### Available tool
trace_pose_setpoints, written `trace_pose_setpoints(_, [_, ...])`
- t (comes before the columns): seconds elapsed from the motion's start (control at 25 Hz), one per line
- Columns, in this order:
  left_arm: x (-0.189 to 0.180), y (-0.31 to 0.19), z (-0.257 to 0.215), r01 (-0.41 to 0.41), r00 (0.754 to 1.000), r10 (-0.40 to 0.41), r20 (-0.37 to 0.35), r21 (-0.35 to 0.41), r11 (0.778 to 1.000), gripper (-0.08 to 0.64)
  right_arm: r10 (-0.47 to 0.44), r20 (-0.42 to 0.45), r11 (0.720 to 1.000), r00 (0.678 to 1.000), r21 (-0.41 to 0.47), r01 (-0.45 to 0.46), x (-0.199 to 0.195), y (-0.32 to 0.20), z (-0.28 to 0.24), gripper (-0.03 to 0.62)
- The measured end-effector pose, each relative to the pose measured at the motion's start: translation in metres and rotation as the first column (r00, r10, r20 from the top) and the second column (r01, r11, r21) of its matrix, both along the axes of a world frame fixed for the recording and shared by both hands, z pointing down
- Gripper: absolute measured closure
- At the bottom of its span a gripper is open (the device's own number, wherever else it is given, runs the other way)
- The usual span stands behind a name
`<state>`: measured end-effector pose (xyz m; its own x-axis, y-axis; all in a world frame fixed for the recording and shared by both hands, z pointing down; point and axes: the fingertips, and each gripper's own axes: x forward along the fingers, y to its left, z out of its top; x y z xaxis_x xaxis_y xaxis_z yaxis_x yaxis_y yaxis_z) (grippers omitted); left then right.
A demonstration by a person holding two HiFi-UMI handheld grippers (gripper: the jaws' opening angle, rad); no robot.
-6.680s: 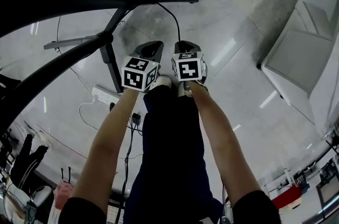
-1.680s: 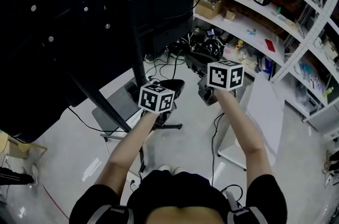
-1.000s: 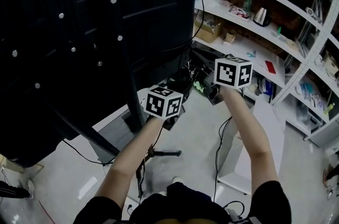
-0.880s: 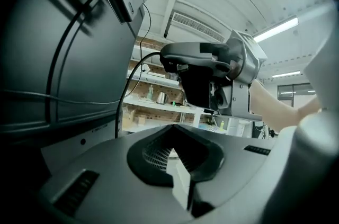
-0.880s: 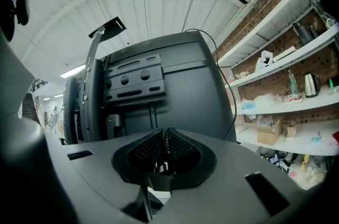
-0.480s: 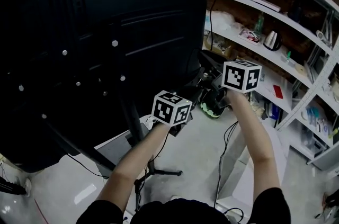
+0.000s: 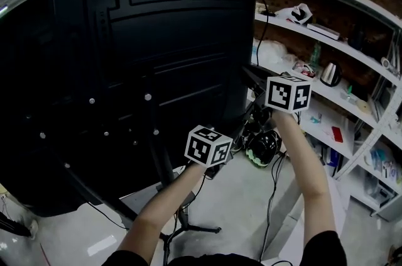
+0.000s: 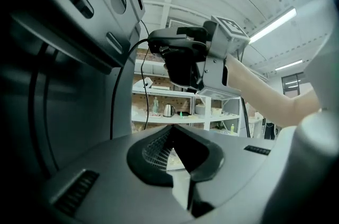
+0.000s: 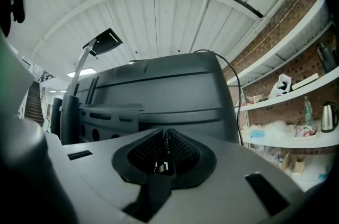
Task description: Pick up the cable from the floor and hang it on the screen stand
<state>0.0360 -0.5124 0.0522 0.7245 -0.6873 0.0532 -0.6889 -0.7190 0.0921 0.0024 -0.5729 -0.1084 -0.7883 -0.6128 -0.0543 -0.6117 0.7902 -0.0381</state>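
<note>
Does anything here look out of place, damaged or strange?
Nothing looks damaged or spilled. One thing is loose: a black cable hangs from the right gripper, whose jaws are shut on it, and drops beside the back of the screen. It is not on the stand yet.

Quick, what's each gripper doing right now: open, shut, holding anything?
Left gripper: open, nothing between its jaws.
Right gripper: shut on the black cable.
</note>
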Motion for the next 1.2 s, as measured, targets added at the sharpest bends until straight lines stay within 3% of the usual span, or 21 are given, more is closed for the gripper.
trace_pose_setpoints(0.6, [0.004, -0.003, -0.037, 0.017, 1.0, -0.017, 0.002, 0.05, 0.999, 0.552, -0.096, -0.017, 0.988, 0.995, 0.124, 0.097, -0.052, 0.007, -0.098, 0.532])
trace_pose_setpoints(1.04, [-0.023, 0.015, -0.058, 0.091, 0.995, -0.087, -0.044, 0.091, 0.992, 0.552, -0.229, -0.05, 0.942, 0.972, 0.239, 0.234, -0.104, 0.085, -0.135, 0.532])
trace_pose_setpoints(1.2, [-0.027, 0.032, -0.064, 0.074, 0.996, -0.068, -0.056, 0.098, 0.992, 0.552, -0.241, -0.043, 0.937, 0.97, 0.251, 0.244, -0.107, 0.111, -0.133, 0.532])
